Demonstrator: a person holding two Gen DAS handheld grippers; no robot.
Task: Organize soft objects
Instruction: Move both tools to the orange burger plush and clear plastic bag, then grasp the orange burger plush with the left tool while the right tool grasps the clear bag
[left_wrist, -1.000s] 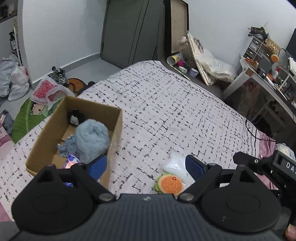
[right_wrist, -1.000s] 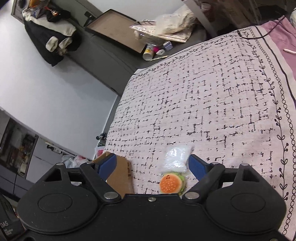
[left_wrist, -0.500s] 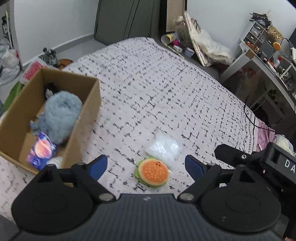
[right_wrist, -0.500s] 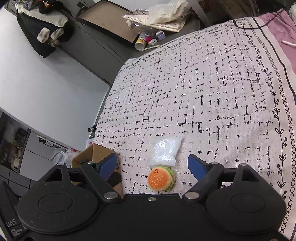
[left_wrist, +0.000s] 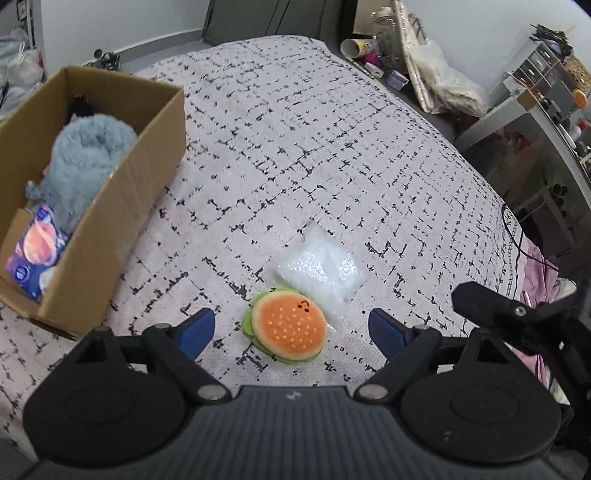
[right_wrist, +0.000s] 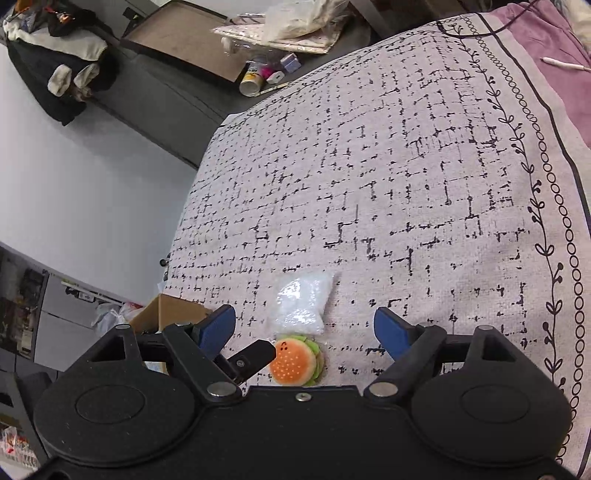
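Left wrist view: my left gripper (left_wrist: 291, 330) hangs over the bed (left_wrist: 332, 147), jaws spread wide and holding nothing. The burger plush (left_wrist: 286, 326) lies flat on the patterned bedspread between the two blue pads (left_wrist: 197, 330), touching neither. Just beyond it, touching its far edge, lies a clear bag of white filling (left_wrist: 317, 271). To the left stands an open cardboard box (left_wrist: 122, 206) on the bed, with a fluffy blue-grey plush (left_wrist: 86, 162) inside, a dark toy (left_wrist: 83, 107) at the far end and a purple packet (left_wrist: 37, 251) at the near end. My right gripper's black body (left_wrist: 517, 317) shows at the right edge. Right wrist view: my right gripper (right_wrist: 304, 330) also hovers above the bed (right_wrist: 406, 166), jaws wide apart, empty. The burger plush (right_wrist: 295, 360) sits low between the pads, near the body; the bag (right_wrist: 303, 301) lies just beyond, touching it. A black tip of the left gripper (right_wrist: 253, 356) reaches in just beside the burger's left. The box corner (right_wrist: 168, 314) shows at left.
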